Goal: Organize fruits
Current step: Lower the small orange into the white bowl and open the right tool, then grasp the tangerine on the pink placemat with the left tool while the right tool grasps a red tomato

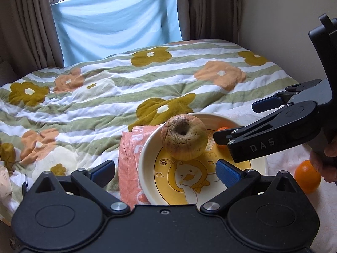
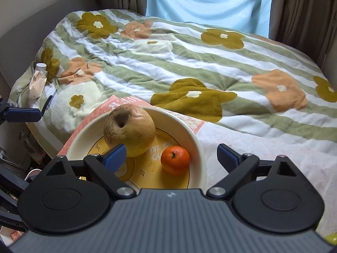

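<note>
The bed is covered by a flowered quilt (image 1: 147, 80), and near its front edge stands a cream plate (image 2: 198, 147) with a duck drawing, resting partly on a pink packet (image 1: 128, 160). In the plate lie a big wrinkled apple (image 2: 129, 129) and, just beside it, a small tangerine (image 2: 175, 159). A second tangerine (image 1: 307, 176) lies outside the plate on the cloth, to the right of it and near the person's fingers (image 1: 328, 162) that hold the right tool. This is, I think, the fruit still to be collected, and it lies behind and to the right of the right gripper (image 2: 171, 156), clearly nearer to it than to the left one. The right gripper is wide open and empty, pointing over the plate (the tangerine inside sits between its fingers, not touched). The left gripper (image 1: 166, 171) is also wide open, holding nothing, in front of the plate.
</note>
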`<state>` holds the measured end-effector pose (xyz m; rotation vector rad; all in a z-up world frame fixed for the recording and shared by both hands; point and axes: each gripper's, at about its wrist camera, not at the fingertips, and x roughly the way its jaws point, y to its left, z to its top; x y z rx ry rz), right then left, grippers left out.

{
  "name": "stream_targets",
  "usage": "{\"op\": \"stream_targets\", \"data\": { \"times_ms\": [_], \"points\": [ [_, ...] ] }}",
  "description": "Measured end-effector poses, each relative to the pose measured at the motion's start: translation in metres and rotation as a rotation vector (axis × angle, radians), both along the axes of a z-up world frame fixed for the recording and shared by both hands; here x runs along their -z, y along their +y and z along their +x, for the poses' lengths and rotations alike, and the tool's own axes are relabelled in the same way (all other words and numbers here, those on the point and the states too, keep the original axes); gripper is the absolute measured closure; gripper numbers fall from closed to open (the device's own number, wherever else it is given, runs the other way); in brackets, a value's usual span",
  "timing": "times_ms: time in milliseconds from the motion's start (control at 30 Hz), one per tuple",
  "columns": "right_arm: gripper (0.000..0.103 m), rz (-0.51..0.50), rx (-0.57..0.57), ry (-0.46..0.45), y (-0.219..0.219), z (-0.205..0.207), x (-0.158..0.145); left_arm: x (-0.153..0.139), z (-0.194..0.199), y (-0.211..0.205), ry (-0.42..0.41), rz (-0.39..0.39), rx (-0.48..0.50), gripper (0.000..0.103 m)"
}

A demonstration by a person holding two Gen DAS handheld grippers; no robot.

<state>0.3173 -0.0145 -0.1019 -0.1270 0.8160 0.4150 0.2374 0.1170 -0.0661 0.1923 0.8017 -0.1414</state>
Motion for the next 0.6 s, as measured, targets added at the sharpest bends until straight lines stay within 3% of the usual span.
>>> {"op": "stream_targets", "data": {
  "times_ms": [300, 600],
  "points": [
    [0.000, 0.034, 0.051, -0.022, -0.016, -0.026, -0.027, -0.021, -0.024, 0.000, -0.037, -0.018, -0.012, 0.000],
    [0.000, 0.082, 0.087, -0.052, -0.059, -0.085, -0.066, -0.055, -0.071, -0.014, -0.098, -0.025, -0.078, 0.000]
  ]
}}
